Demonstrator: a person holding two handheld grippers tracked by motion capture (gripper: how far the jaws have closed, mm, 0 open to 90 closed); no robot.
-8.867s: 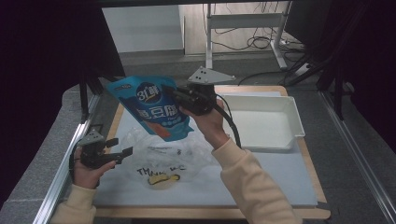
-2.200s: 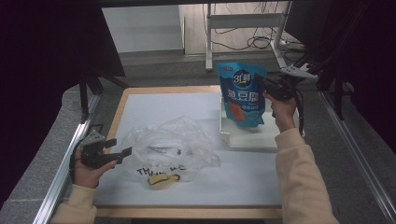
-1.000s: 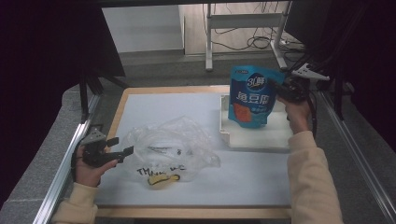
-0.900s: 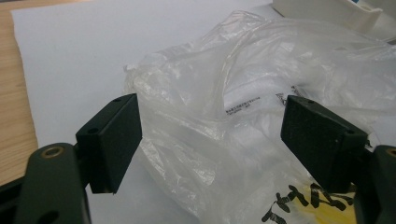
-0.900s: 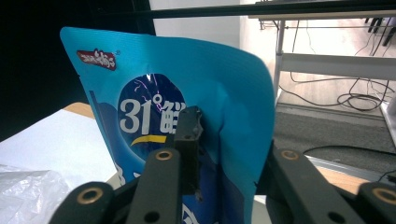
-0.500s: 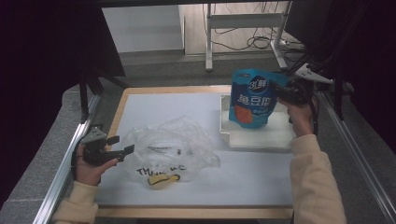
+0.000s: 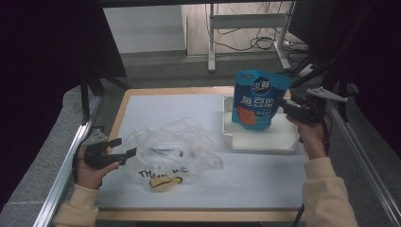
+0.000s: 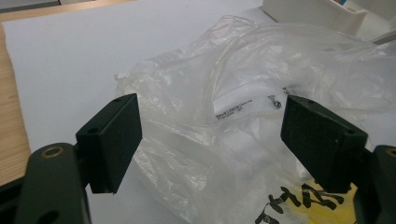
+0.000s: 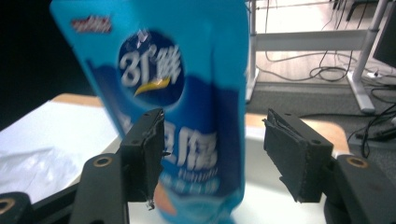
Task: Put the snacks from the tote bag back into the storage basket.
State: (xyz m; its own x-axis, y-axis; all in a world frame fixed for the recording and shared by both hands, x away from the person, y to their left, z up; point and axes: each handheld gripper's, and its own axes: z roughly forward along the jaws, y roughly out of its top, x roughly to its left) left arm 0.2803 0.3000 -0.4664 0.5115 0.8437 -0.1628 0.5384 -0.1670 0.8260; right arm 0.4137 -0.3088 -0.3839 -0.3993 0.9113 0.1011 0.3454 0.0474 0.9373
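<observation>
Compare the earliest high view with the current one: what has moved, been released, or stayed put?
The blue pouch went from above the plastic bag rightward into the white tray, carried by the right gripper, whose fingers now stand open around it. The left gripper stayed open beside the bag, which kept its place.

glossy blue foil-like plastic pouch (image 7: pixel 255 98) with smooth printed face; crinkled clear thin plastic bag (image 7: pixel 176 150), shiny along its folds; smooth white hard-plastic tray (image 7: pixel 265 140), satin finish; matt white paper-like sheet (image 7: pixel 161 109) over a pale wooden board (image 7: pixel 124 106); matt black plastic left gripper (image 8: pixel 212 140) and right gripper (image 9: pixel 214 151); brushed metal rail (image 7: pixel 61 175); speckled grey stone-like ledge (image 7: pixel 33 175).
</observation>
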